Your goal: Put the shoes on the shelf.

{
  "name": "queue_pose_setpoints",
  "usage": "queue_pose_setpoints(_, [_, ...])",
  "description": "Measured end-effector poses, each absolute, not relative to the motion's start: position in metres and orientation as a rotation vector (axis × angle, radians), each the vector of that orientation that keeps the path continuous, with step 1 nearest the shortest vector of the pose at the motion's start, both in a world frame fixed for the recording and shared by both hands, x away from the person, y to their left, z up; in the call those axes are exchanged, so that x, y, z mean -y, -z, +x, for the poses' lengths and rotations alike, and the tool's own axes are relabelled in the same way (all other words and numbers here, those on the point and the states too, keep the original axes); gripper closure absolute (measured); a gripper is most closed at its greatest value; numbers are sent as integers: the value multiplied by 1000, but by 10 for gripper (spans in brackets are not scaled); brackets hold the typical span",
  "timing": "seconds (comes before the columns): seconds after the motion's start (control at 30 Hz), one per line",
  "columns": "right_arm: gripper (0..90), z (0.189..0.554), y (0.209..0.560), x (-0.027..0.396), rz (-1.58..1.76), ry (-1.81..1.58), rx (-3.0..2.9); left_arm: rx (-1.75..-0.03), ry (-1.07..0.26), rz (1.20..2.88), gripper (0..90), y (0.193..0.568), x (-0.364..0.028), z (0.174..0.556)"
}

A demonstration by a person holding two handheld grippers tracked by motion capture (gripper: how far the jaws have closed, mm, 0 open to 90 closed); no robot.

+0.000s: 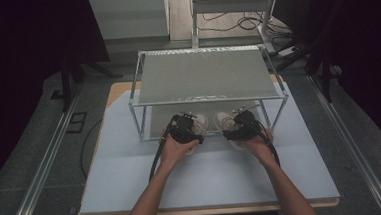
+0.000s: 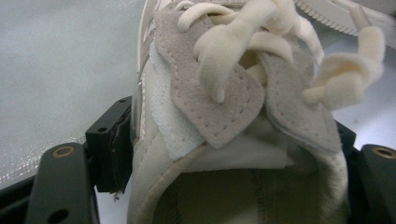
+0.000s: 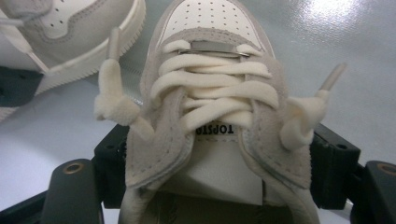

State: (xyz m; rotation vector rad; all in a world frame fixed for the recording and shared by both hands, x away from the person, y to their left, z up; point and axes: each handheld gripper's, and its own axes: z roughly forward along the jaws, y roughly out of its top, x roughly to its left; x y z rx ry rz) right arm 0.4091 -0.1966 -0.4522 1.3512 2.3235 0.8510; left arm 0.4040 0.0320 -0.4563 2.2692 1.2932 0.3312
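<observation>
Two cream and grey suede sneakers with thick cream laces sit side by side at the front of a wire rack's lower level. My left gripper is shut on the left sneaker, its black jaws pressing both sides of the collar. My right gripper is shut the same way on the right sneaker, whose tongue and laces rise between the jaws. The left gripper view shows the right sneaker's sole at top right. The right gripper view shows the left sneaker at top left.
The metal rack has a mesh top shelf over the sneakers, with thin posts at its corners. It stands on a pale board on a wooden table. Cables trail from both grippers toward the person's forearms. Dark floor and rails flank the table.
</observation>
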Motion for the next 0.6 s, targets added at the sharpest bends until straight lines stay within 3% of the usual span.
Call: queue_pose_setpoints(0.6, [254,421,463,182,1393,-836,-2283,-1360,-344,2230,241,463,-18,414])
